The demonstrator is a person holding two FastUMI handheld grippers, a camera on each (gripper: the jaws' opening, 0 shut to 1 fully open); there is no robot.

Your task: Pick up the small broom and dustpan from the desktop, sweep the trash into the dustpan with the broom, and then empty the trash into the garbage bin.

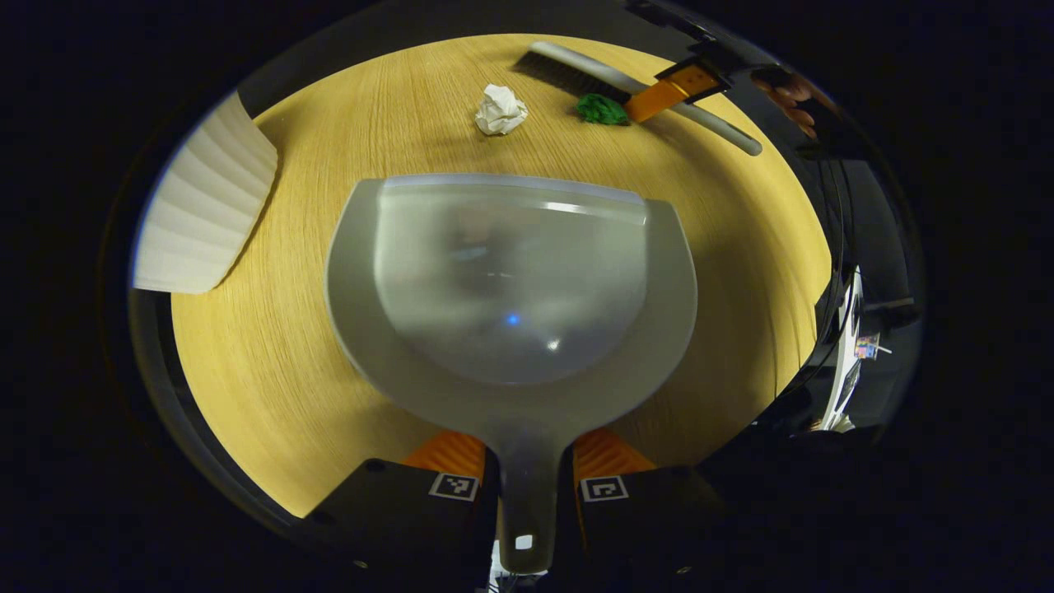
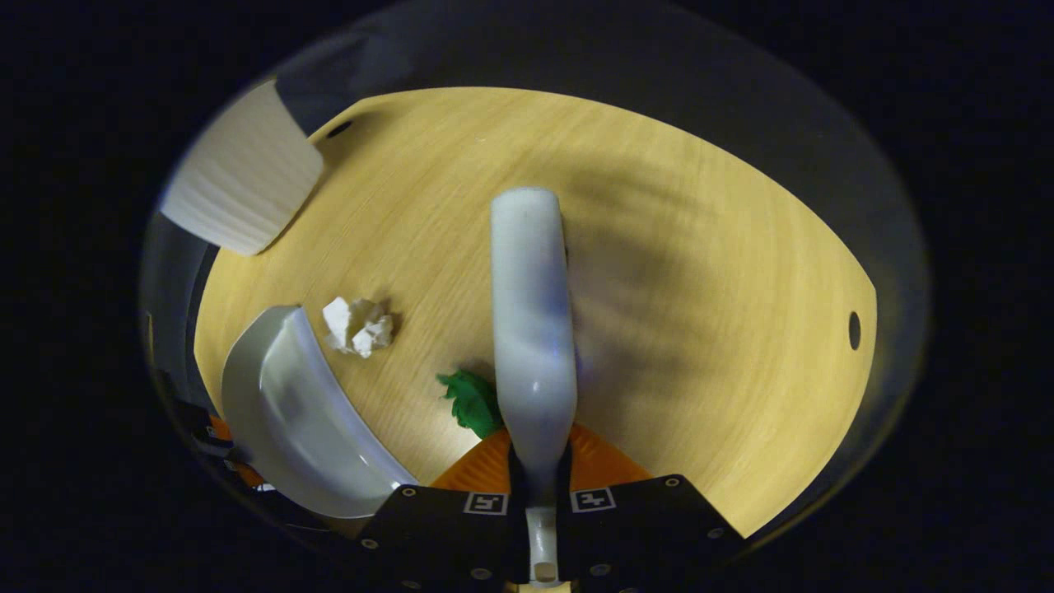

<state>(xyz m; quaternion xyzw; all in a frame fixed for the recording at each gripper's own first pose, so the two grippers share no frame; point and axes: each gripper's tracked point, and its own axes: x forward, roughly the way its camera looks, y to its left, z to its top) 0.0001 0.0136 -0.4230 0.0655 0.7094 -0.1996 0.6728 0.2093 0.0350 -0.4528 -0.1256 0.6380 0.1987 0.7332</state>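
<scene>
The grey plastic dustpan with a translucent scoop sits low over the round light-wood desktop, its narrow handle clamped between the two fingers of the left gripper, whose jaws are drawn in tight on it; in the right gripper view the same dustpan shows at the lower left, its open lip turned toward the trash. The small broom with a pale grey handle and dark bristles lies across the far side of the desktop in the left gripper view, gripped near its middle by the right gripper; in the right gripper view its handle runs forward from between that gripper's fingers, which are closed narrowly on it. So both tools appear to be in hand, and the picking-up part looks done. The sweeping is not: the crumpled white paper ball lies on bare wood just beyond the dustpan's lip, and the crumpled green scrap rests right beside the broom, near the right gripper's fingertips. Both pieces are outside the scoop, which looks empty. A white ribbed garbage bin stands at the desktop's left edge, well apart from the dustpan, so the emptying also remains to be done.
</scene>
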